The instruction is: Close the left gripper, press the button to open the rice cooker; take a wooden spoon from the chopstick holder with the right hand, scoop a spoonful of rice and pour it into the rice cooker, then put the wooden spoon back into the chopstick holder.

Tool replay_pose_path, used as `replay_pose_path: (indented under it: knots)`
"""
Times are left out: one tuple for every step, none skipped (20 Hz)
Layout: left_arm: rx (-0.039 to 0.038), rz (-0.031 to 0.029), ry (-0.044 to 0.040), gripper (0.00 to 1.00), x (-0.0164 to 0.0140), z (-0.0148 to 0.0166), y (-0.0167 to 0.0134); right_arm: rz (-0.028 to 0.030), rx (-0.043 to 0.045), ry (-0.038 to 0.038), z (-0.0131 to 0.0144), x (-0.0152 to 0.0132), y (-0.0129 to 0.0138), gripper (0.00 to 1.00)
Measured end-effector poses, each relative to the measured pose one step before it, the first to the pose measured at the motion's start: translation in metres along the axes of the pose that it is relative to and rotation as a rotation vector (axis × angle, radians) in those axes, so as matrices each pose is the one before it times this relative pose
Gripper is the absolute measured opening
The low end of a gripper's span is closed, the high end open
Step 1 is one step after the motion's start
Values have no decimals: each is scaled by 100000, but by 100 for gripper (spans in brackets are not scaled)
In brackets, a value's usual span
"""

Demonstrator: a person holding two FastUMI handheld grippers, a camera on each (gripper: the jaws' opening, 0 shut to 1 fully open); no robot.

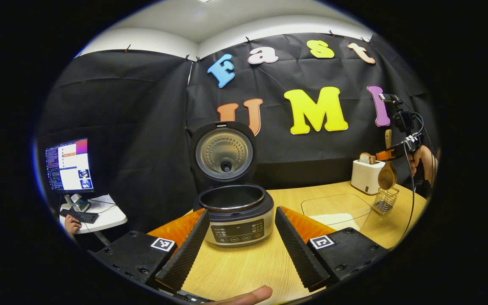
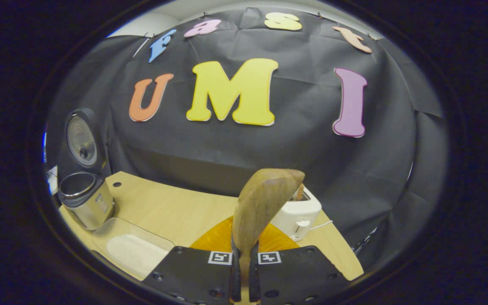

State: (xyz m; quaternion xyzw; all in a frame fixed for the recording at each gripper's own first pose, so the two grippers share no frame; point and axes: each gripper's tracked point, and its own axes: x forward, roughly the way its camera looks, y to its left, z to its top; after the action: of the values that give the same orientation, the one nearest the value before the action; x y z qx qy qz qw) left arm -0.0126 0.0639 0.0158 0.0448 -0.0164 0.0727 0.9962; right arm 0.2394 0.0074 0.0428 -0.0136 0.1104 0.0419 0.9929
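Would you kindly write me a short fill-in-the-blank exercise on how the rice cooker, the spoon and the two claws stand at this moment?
1. The rice cooker has its lid ____.
2. The right claw is shut on the ____ of the wooden spoon.
3. The left claw has its fingers ____, one on each side of the cooker in its own view.
4. A slice of bread sticks up from the white ____ behind the chopstick holder.

Missing words: open; handle; apart; toaster

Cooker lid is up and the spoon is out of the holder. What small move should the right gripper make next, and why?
Probably carry the wooden spoon left and down to the tray of rice: the right gripper clamps its handle, the bowl looks empty, and the rice cooker stands open.
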Motion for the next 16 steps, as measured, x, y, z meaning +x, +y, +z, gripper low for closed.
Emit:
replay_pose_path:
  knots:
    - [-426, 612, -496, 99, -55, 168, 437, 1373, -810, -950, 558, -350, 1637, 7]
    - [-1271, 413, -187, 99, -44, 21, 423, 1650, -906, -1048, 366, -170, 1689, 7]
    - [-1694, -220, 131, 99, -50, 18, 173, 1687, -1095, -1157, 464, -111, 1768, 7]
    - [-1645, -540, 96, 99, 24, 33, 151, 1406, -794, -923, 211, 111, 1685, 7]
    - [-1267, -459, 116, 99, -51, 20, 106, 1629, -939, -500, 92, 184, 1709, 7]
    - [-752, -284, 209, 99, -65, 118, 182, 1445, -502, -560, -114, 165, 1604, 7]
    - [-471, -388, -59, 99, -108, 131, 166, 1478, -777, 185, -280, 361, 1450, 7]
    - [-497, -441, -456, 99, -107, 136, 71, 1108, -557, 727, -552, 296, 1323, 7]
    - [-613, -460, -60, 99, 8, 41, 26, 727, -283, 731, -524, 347, 1156, 7]
    - [-623, -245, 292, 99, -18, -123, 91, 809, -201, 612, -659, 541, 1023, 7]
    - [-284, -347, 149, 99, -49, -4, 16, 561, -467, 1036, -774, 497, 897, 7]
    - [148, -376, 306, 99, 61, -32, -21, 319, -727, 1728, -957, 366, 786, 7]
    - [388, -127, 429, 99, -2, -140, 50, 250, -1549, 1430, -895, 363, 654, 7]
    - [698, -441, 517, 99, -28, -33, -142, -77, -1609, 646, -890, 341, 408, 7]
    - [355, -951, 264, 99, -46, -54, -145, -3, -2032, -320, -478, 274, 337, 7]
    - [26, -845, -532, 99, -96, 171, -191, -1110, -2038, 685, -745, 303, -122, 7]
